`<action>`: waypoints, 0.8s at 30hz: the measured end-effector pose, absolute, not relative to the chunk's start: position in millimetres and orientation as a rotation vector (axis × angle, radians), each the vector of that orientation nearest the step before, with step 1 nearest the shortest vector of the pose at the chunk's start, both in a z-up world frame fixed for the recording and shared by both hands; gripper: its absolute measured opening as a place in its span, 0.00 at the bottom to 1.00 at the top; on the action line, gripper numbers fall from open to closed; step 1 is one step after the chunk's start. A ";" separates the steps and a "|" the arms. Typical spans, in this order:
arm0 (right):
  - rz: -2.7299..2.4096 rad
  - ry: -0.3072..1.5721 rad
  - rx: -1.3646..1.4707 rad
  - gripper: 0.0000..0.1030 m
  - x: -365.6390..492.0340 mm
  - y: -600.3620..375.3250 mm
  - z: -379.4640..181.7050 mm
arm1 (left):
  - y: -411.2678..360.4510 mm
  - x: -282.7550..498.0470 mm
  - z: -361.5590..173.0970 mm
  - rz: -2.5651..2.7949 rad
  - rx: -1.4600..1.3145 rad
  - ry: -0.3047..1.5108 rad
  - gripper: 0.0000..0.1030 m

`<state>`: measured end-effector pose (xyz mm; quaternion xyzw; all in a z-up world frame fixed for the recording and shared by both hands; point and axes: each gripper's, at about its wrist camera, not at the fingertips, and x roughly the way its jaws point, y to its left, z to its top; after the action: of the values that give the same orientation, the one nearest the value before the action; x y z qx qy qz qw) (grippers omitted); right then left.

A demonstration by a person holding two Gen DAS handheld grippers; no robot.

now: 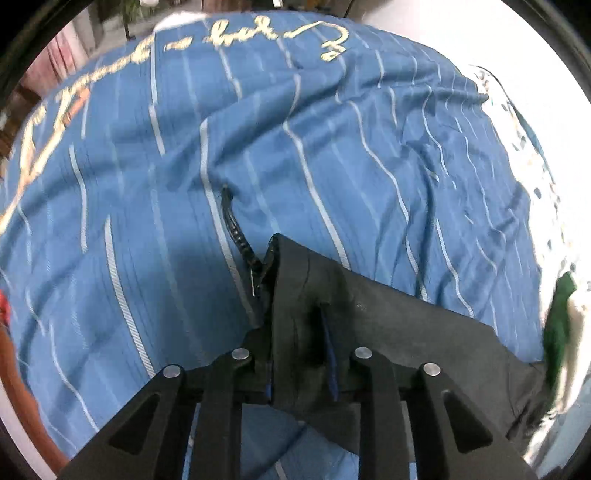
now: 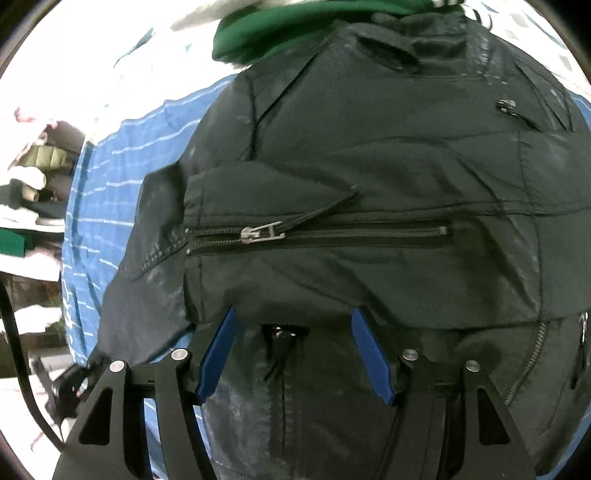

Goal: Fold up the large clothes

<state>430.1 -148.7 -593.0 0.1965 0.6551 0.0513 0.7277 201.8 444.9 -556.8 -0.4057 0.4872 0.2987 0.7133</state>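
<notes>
Two tongs on one garment: a black, faintly glossy zip-up jacket (image 2: 369,177) lying on a blue bedsheet with pale stripes (image 1: 258,147).

Left tongs (image 1: 299,365): black cloth is bunched between the fingers and covers them; only a strip of one blue pad (image 1: 330,354) shows. We read that as clamped on a corner or hem of the jacket, lifted a bit off the sheet. A loose zip end (image 1: 236,229) trails onto the sheet just left of the held corner.

Right tongs (image 2: 293,354): blue pads (image 2: 218,354) spread wide, nothing between them. They hover just above the near part of the jacket; contact with the cloth we cannot tell.

Jacket in the right wrist view: spread across the bed, fills most of the frame. A horizontal zip with a metal puller (image 2: 258,233) runs across the middle, one flap is already turned over above it, and a second toothed zip (image 2: 528,358) sits at near right. A green garment (image 2: 295,26) lies at the far edge, touching or just beside the collar end.

Handling, our judgement:
- Soft shell fabric, probably slick. Limp, will sag and slide, holds no crease.
- Moderately heavy for a single pinch, so lift with both sides together.
- Grip double-layer seams or hem, not single skin.
- Avoid zip teeth and pullers: hard, they snag and slip off the pads.
- Next grip for the right: the hem edge just ahead of its pads.
</notes>
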 end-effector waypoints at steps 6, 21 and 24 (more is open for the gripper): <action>0.121 1.462 0.455 0.65 425.0 -144.2 -593.3 | 442.7 130.9 -520.3 0.671 -1.084 0.936 0.85; 0.070 1.479 0.487 0.65 421.4 -140.4 -593.7 | 413.7 186.6 -561.1 0.772 -1.145 0.895 0.55; 0.067 1.472 0.496 0.65 424.1 -137.3 -587.4 | 426.1 212.8 -552.1 0.773 -1.028 0.944 0.13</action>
<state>424.1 -137.3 -587.4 0.2236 0.6640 0.0300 0.7128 212.8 426.1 -552.1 -0.4611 0.4237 0.3468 0.6983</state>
